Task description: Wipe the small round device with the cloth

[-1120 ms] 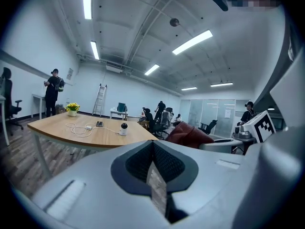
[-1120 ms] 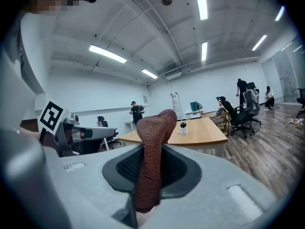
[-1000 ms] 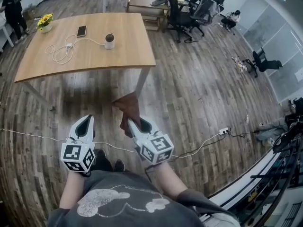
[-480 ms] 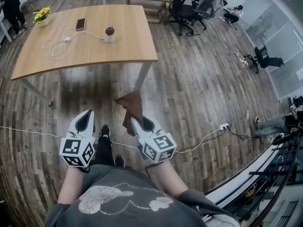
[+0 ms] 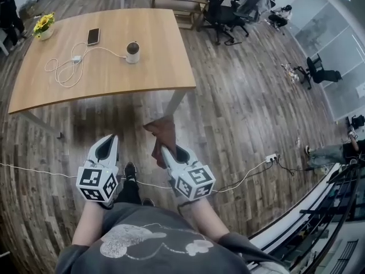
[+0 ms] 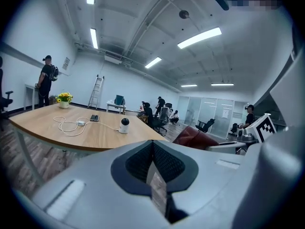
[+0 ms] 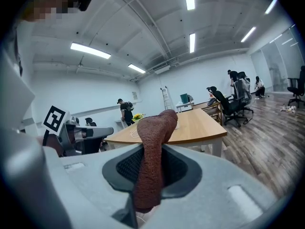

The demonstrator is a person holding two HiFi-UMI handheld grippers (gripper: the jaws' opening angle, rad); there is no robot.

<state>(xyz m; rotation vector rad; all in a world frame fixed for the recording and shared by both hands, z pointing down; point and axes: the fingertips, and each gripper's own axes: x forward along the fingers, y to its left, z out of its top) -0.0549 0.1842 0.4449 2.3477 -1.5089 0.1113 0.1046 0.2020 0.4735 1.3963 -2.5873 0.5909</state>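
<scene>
Small round device [image 5: 132,51] sits on the surface [image 5: 159,67], well apart from both tools. Right tool [image 5: 163,150] clamped on cloth [image 5: 163,131]; left tool [image 5: 108,145] jaws together, empty. Likely approach step; next: bring cloth onto it.

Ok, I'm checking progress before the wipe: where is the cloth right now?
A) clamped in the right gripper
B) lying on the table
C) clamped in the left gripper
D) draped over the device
A: the right gripper is shut on the cloth, held over the floor short of the table.
</scene>
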